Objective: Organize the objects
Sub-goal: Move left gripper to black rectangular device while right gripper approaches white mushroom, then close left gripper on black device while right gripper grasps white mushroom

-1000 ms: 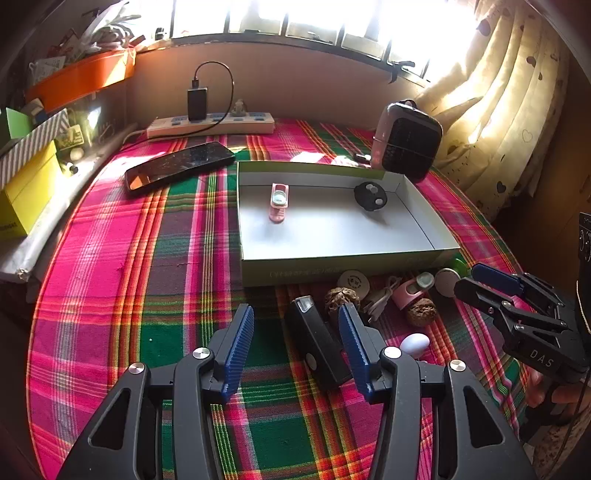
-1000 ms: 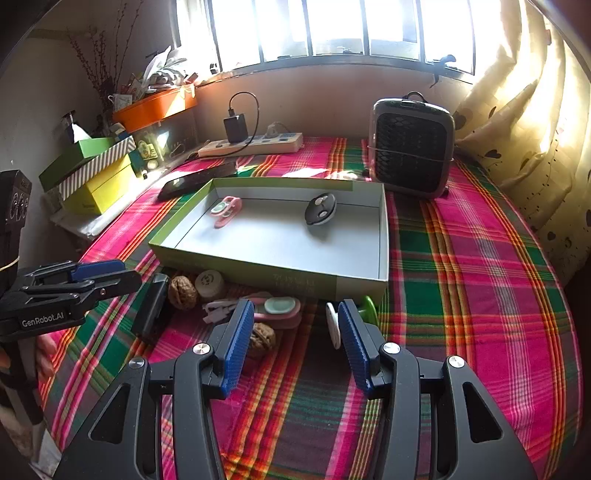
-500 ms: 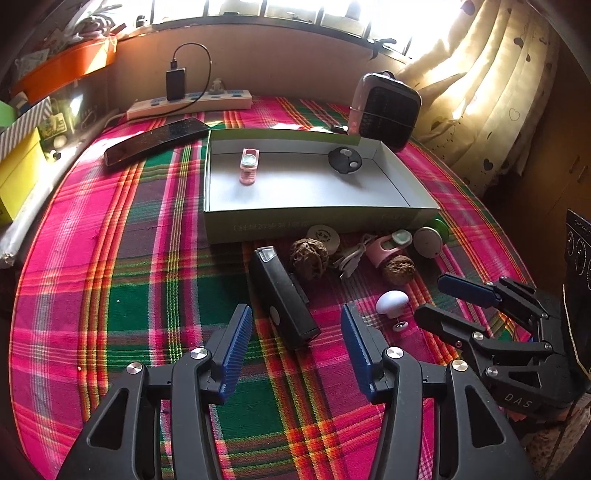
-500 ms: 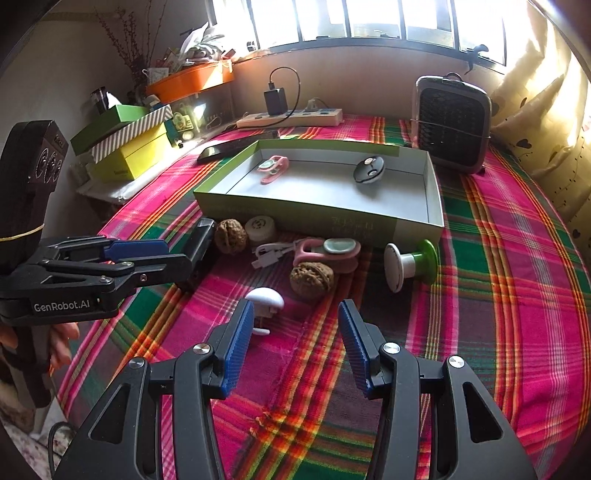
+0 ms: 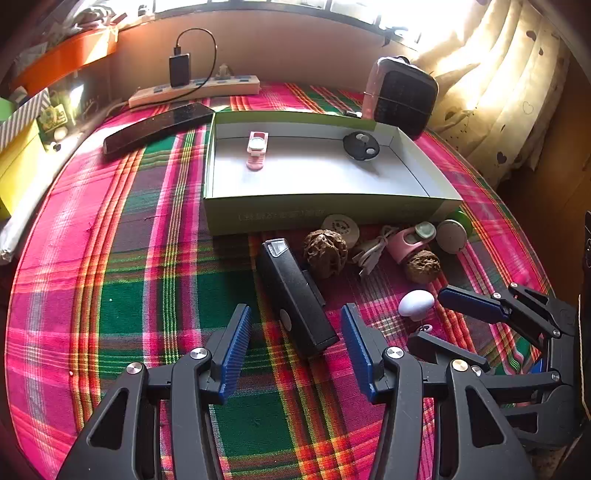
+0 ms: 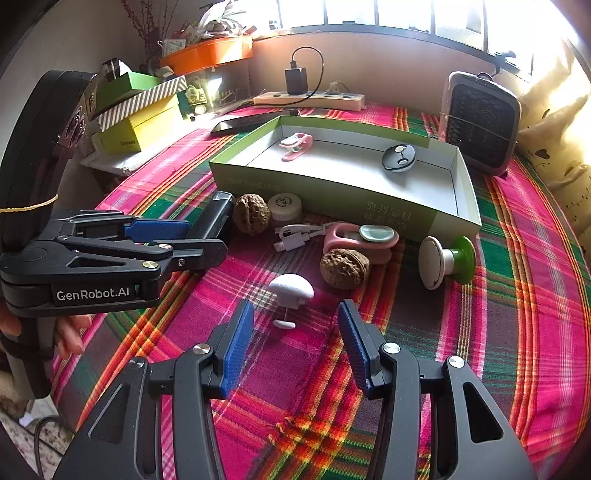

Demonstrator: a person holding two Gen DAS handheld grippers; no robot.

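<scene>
It was a room in a home. A plaid cloth [image 5: 147, 229] in pink and green covered the round tabletop. At 12 o'clock a window [image 6: 406, 14] let in sunlight, and at 2 o'clock hung a cream curtain [image 5: 498, 92] printed with hearts. A small heater [image 6: 480, 122], a power strip [image 5: 195, 88] with a charger, and stacked boxes [image 6: 140, 110] at 10 o'clock showed daily household use.

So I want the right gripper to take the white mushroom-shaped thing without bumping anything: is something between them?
Nothing visible. The right gripper is open, and the white mushroom-shaped thing lies just ahead of its fingertips with only tablecloth between; the walnut sits farther back.
</scene>
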